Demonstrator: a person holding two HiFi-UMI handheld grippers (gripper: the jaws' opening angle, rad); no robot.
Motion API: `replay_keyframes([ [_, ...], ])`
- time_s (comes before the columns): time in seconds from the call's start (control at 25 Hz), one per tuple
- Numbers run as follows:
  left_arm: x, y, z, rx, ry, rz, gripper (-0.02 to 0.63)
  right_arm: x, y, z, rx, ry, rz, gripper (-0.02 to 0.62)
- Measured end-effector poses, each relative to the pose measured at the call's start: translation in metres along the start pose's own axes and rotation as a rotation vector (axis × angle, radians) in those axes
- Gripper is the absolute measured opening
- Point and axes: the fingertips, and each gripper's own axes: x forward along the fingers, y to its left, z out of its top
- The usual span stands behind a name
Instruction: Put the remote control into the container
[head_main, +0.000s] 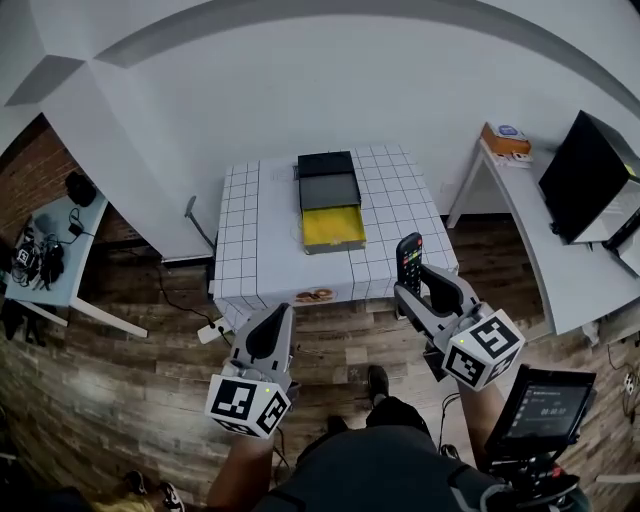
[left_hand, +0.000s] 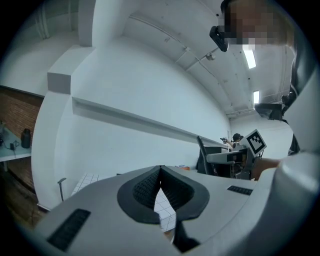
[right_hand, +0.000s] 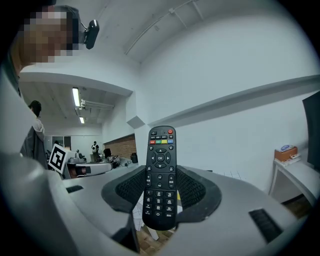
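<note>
both held before table (head_main: 240, 250), right gripper (head_main: 420, 285) clenching remote control (head_main: 409, 260) upright, left gripper (head_main: 272, 322) closed empty

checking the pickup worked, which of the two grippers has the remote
The right gripper: the remote control stands upright, clamped between its jaws. The left gripper has its jaws together with nothing between them.

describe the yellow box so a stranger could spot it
Find the white gridded table mid-room. Three rectangular parts lie in a row along its centre. The yellow box is the end nearest the person; beyond it come a grey part and a black part.
</note>
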Motion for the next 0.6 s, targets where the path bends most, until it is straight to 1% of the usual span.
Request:
replay_keyframes([
  [0.12,0.026,0.014,0.0,0.001,0.004,0.019,0.009,0.027,-0.022,0.0,0.0,0.005,0.025,0.198],
  [0.28,0.067,0.029,0.008,0.013,0.011,0.063,0.009,0.065,-0.056,0.003,-0.009,0.008,0.07,0.198],
  [0.44,0.112,0.043,0.022,0.04,0.002,0.098,0.009,0.102,-0.09,0.018,-0.043,0.002,0.122,0.198],
  [0.6,0.152,0.053,0.026,0.032,0.007,0.146,0.009,0.128,-0.122,0.03,-0.053,0.004,0.182,0.198],
])
